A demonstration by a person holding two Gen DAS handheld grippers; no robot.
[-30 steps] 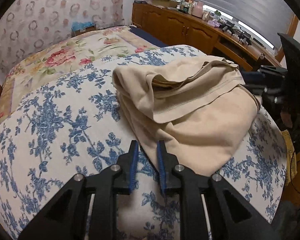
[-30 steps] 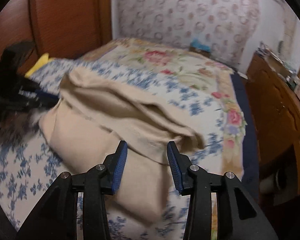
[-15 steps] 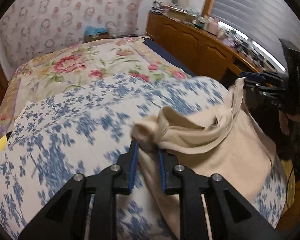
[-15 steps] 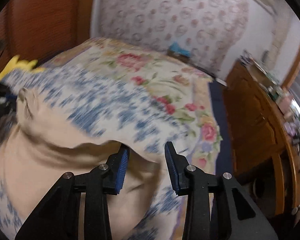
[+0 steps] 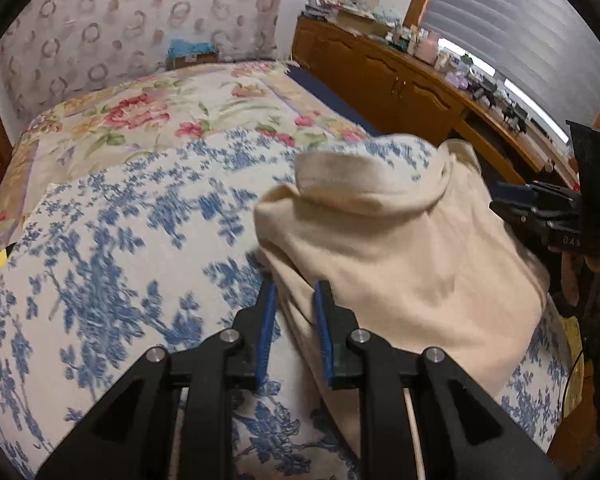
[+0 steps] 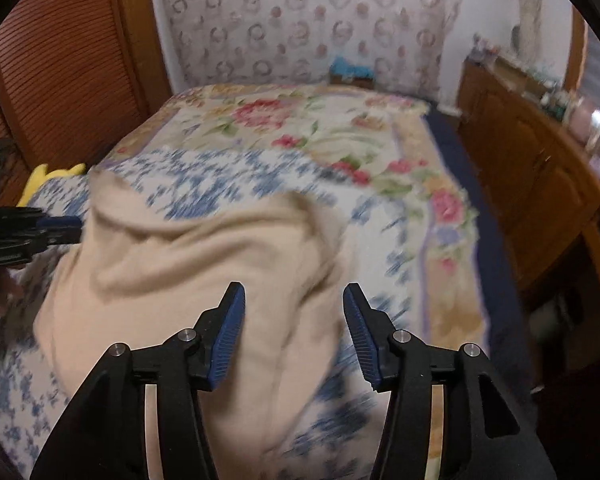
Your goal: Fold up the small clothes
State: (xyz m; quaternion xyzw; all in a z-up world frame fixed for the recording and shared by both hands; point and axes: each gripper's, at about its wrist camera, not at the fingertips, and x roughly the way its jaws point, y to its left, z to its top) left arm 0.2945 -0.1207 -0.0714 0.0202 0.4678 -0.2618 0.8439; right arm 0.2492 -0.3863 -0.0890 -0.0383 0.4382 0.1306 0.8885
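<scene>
In the left wrist view we are looking down along the left gripper [image 5: 294, 322] at the beige garment [image 5: 400, 256], which is lying in a loose heap on the blue floral bedspread [image 5: 100, 264], toward the near right part of the bed. Our left fingers [image 5: 266, 328] are standing narrow, and a fold of the garment's near edge is passing between the blue pads; it looks pinched there, so we judge that this gripper is holding the cloth. The fabric is soft, light and limp: it is sagging and curling at the top edge, so it will not keep a shape alone. We think the best places to take it are the hem or a corner, not the thick middle. The gripper is pointing steeply down toward the bed. At the right border the right gripper [image 5: 540, 208] is showing, close to the garment's far side.

In the right wrist view the right gripper [image 6: 294, 332] is hanging above the same garment [image 6: 188, 280], also tilted downward. Its jaws have just been opening, and now the fingers [image 6: 230, 332] are standing wide, with the cloth lying below them but not pressed by the pads. The left gripper [image 6: 28, 232] is visible at the left border, against the garment's edge.
</scene>
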